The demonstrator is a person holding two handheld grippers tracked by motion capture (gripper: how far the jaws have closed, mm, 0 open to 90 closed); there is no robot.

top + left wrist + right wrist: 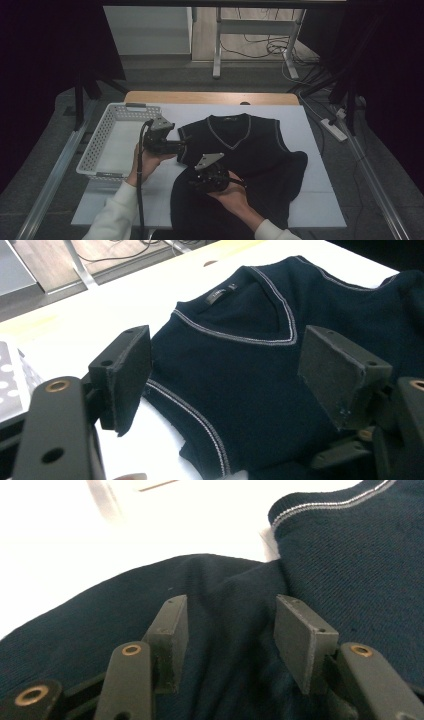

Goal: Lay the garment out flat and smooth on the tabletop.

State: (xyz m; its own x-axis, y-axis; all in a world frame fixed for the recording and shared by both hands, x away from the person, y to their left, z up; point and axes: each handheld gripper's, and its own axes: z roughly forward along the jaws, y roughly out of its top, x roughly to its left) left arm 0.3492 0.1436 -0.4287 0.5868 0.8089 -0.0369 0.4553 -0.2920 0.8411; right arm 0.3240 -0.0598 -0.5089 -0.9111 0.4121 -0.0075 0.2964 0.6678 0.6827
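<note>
Hovering over the dark navy sleeveless sweater (240,160), both pairs of tongs are seen spread apart with nothing between them. The left tongs (184,146) are held just beside the sweater's left armhole edge, their jaws wide open on either side of the grey-trimmed armhole in the left gripper view (220,405). The right tongs (192,181) are lowered onto the sweater's lower left part, where the cloth is bunched; in the right gripper view a raised fold of knit (225,630) lies between the parted jaws, close to them, but it is not yet clamped.

The sweater is spread on the white worktop (315,200), collar away from the person and V-neck facing up. Its upper half lies fairly flat, while the lower right corner is rumpled and the hem hangs over the near edge of the worktop. To the left of the sweater a white perforated basket (107,140) stands on the worktop, apparently empty.

Judged from this, the work looks to be at an early stage: the garment is laid out but no fold is seen, and no grip has been taken. Folding, and perhaps putting away in the basket, is thought to remain.

Counted: one sweater, one basket, two pairs of tongs, two hands.
</note>
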